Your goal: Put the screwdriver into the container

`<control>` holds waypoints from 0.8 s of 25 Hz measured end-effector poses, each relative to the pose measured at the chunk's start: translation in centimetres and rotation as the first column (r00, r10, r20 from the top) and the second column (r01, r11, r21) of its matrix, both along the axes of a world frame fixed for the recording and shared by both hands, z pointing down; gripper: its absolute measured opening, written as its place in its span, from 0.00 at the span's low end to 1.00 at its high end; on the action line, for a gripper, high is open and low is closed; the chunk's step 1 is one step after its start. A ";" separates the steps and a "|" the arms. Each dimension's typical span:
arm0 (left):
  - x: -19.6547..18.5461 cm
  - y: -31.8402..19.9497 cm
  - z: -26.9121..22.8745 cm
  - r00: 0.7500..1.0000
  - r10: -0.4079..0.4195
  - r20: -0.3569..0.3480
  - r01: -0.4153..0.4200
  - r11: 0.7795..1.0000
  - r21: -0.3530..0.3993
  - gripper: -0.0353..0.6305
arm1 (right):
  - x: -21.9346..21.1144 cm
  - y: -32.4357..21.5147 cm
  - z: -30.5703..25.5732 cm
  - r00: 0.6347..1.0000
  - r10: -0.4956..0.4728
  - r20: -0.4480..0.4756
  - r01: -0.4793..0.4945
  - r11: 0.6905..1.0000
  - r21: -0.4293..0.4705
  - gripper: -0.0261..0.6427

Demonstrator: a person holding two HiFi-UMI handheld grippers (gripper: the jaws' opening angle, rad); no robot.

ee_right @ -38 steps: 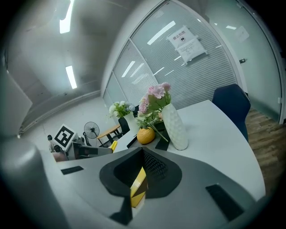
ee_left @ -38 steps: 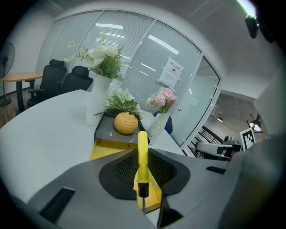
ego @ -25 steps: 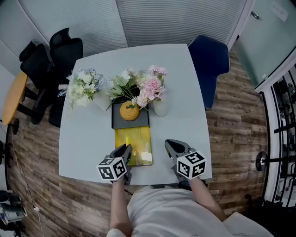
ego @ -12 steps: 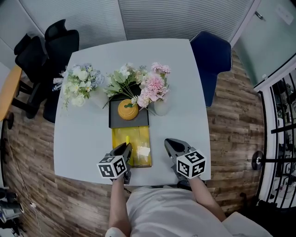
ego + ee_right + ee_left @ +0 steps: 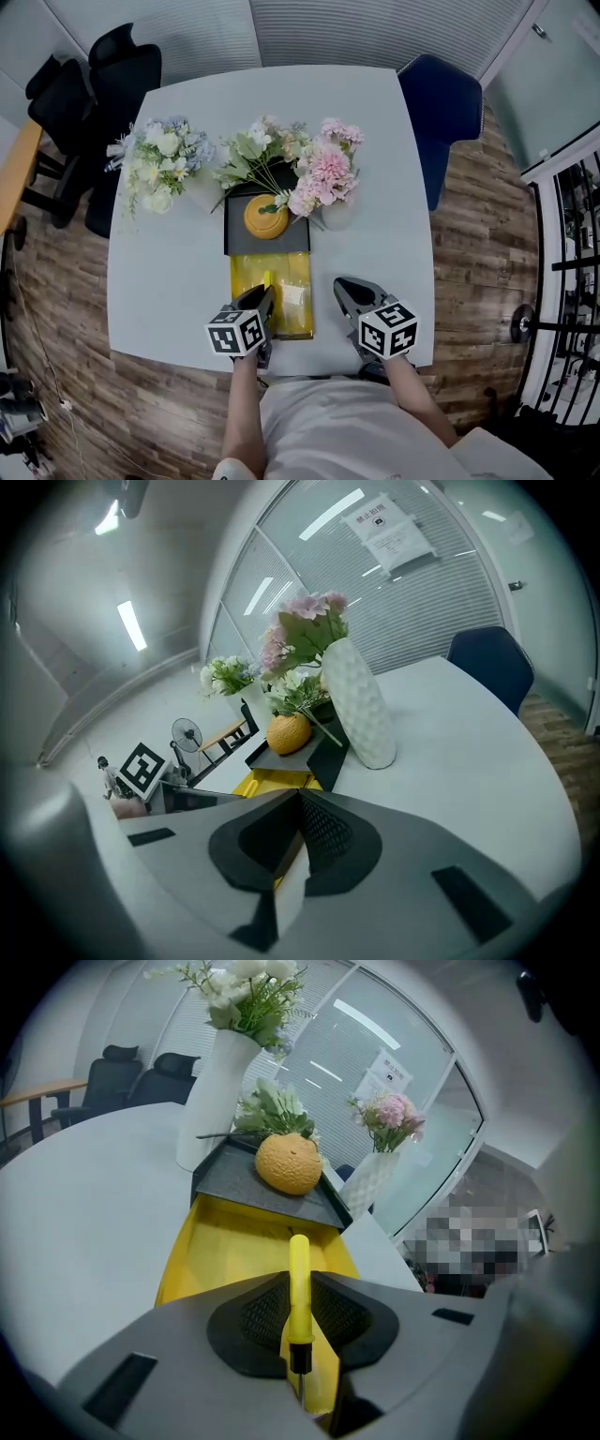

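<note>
Left gripper (image 5: pixel 298 1281) clamps the yellow screwdriver (image 5: pixel 298 1302) above the yellow container (image 5: pixel 230 1246); right gripper (image 5: pixel 299 795) sits closed and empty.

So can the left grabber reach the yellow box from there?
Probably yes: the left gripper, shut on the screwdriver, hangs at the near edge of the open yellow container, nothing in between.

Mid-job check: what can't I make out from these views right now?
- Tip of the screwdriver: in the left gripper view its shaft runs behind the left tongs; in the head view the tongs cover it.
- Pale item in the yellow container: head view, too small to identify.
- Container's near end: left gripper view, hidden by the tongs.
</note>
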State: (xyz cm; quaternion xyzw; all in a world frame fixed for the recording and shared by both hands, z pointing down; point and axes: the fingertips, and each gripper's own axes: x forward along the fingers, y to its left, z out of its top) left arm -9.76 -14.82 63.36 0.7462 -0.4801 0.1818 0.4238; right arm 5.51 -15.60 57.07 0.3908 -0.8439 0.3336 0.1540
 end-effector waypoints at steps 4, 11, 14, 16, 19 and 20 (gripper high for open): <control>-0.4 -0.4 1.0 1.000 -0.016 0.016 0.016 1.000 -0.021 0.16 | -0.5 -0.4 0.8 1.000 -0.004 -0.002 0.004 1.000 -0.014 0.06; -0.7 -0.8 2.6 0.999 -0.026 0.031 0.028 0.997 -0.069 0.16 | -0.4 -1.0 1.6 1.000 0.004 -0.011 -0.005 0.999 -0.034 0.06; -0.8 -1.0 3.2 0.999 -0.027 0.045 0.031 0.996 -0.087 0.16 | -0.3 -1.3 1.9 1.000 0.008 -0.016 -0.008 0.999 -0.043 0.06; -0.9 -1.2 3.6 0.998 -0.023 0.062 0.029 0.995 -0.098 0.16 | -0.2 -1.6 2.1 1.000 0.012 -0.017 -0.013 0.999 -0.048 0.06; -1.0 -1.5 4.0 0.996 -0.022 0.084 0.031 0.994 -0.109 0.16 | 0.0 -2.0 2.3 1.000 0.018 -0.019 -0.019 0.998 -0.052 0.06; -1.0 -1.7 4.2 0.996 -0.024 0.087 0.033 0.993 -0.112 0.16 | 0.0 -2.1 2.4 1.000 0.020 -0.019 -0.021 0.998 -0.054 0.06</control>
